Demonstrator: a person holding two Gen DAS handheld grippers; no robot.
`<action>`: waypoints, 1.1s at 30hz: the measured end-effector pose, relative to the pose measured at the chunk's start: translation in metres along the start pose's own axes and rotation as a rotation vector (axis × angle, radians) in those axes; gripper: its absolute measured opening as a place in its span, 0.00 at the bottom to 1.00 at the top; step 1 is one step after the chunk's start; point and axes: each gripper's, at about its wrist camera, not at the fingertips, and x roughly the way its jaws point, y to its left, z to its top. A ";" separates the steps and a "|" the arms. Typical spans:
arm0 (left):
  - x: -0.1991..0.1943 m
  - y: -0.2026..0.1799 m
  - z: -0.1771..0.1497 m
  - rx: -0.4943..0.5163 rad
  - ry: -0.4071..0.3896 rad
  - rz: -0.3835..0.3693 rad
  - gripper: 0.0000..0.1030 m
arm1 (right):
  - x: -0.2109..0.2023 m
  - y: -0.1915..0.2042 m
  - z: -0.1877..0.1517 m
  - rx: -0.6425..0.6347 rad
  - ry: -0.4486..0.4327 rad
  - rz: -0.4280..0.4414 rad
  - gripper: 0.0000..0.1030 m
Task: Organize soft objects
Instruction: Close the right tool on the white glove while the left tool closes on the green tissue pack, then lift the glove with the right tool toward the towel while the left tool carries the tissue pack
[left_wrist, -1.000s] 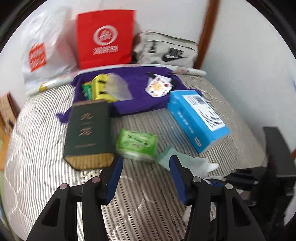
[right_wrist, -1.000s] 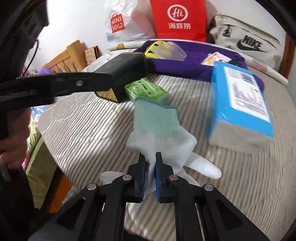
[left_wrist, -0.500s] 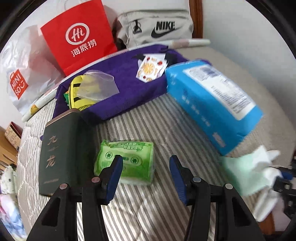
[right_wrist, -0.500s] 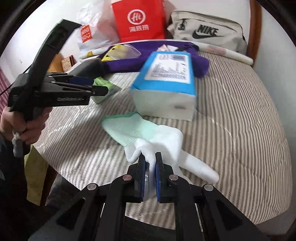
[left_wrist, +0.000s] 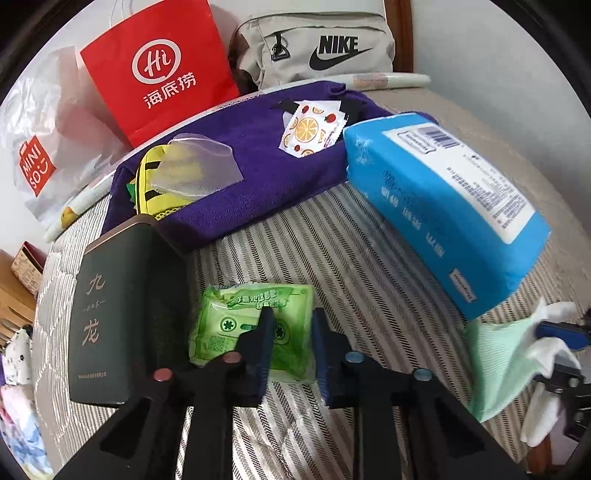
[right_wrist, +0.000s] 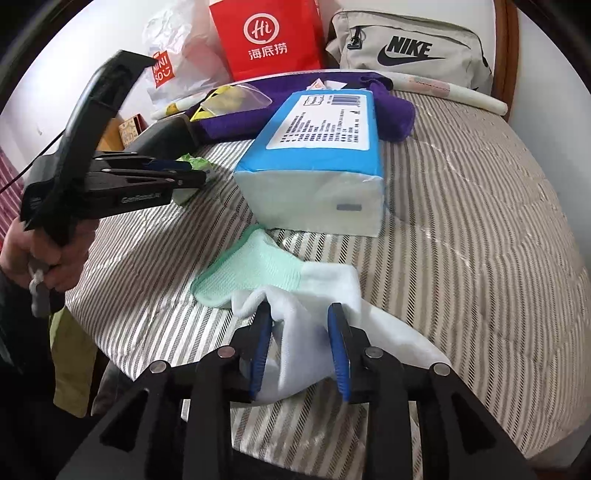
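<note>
On the striped bed, a yellow mesh pouch (left_wrist: 155, 184) lies on the purple towel (left_wrist: 258, 173) as the left gripper (left_wrist: 291, 325), just narrowed, pinches the green tissue pack (left_wrist: 236, 325), while the right gripper (right_wrist: 301, 317), jaws just parted, straddles the white-and-mint glove (right_wrist: 280, 277) without pressing it.

The right claw (right_wrist: 300, 314) has just been opening; its blue pads stand apart on either side of the white-and-mint glove (right_wrist: 295, 284), which lies on the striped bed (right_wrist: 461, 221). Just beyond sits a blue tissue pack (right_wrist: 317, 147). At left, a hand (right_wrist: 33, 254) holds the left claw (right_wrist: 192, 177), which has just been closing on the green packet (right_wrist: 195, 166).
</note>
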 end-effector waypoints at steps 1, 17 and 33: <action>-0.003 0.002 -0.001 -0.012 -0.003 -0.018 0.15 | 0.002 0.000 0.000 0.007 -0.004 0.002 0.22; -0.082 0.034 -0.060 -0.162 -0.140 -0.183 0.11 | -0.014 0.013 -0.009 0.031 -0.057 0.013 0.11; -0.091 0.097 -0.120 -0.345 -0.163 -0.176 0.11 | -0.016 0.027 -0.013 0.008 -0.042 -0.023 0.10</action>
